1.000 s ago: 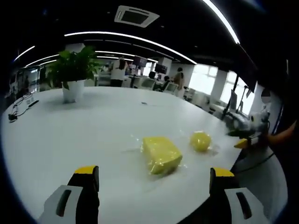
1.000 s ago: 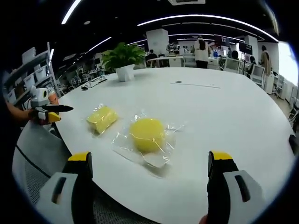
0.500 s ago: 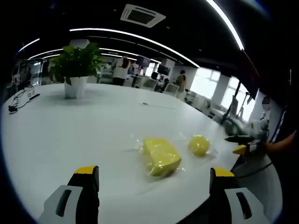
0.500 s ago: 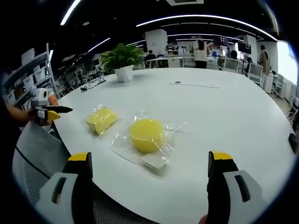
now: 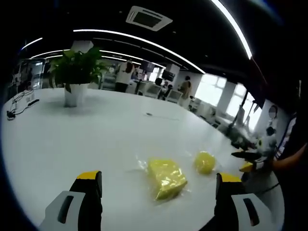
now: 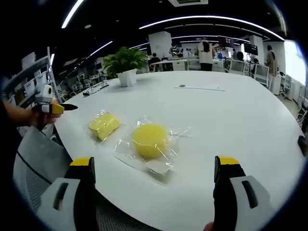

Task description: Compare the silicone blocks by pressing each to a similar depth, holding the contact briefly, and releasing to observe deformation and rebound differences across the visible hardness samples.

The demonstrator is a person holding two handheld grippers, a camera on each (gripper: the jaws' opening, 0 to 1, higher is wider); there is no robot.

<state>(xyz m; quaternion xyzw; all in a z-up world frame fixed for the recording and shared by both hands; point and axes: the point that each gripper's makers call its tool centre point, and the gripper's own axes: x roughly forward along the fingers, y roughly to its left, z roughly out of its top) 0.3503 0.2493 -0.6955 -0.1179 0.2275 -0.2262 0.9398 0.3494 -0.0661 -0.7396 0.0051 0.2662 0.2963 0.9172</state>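
Two yellow silicone samples in clear wrap lie on a white table [image 6: 231,120]. The rectangular block [image 5: 166,178] [image 6: 103,124] sits just ahead of my left gripper [image 5: 156,204], whose jaws stand wide apart and hold nothing. The round sample [image 6: 150,140] [image 5: 205,161] lies in front of my right gripper [image 6: 154,202], also open and apart from it. In the right gripper view the left gripper [image 6: 50,109] appears at the far left, held in a person's hand above the table edge. The right gripper [image 5: 248,161] comes in at the right of the left gripper view.
A potted plant [image 5: 74,77] [image 6: 125,65] stands at the far side of the table [image 5: 96,130]. A small dark item [image 6: 181,86] lies further back. A mesh chair [image 6: 33,168] sits by the near table edge. People and desks fill the office behind.
The left gripper has risen and tilted, so the block sits lower in its view. In the right gripper view the left gripper has lifted slightly. The samples have not moved.
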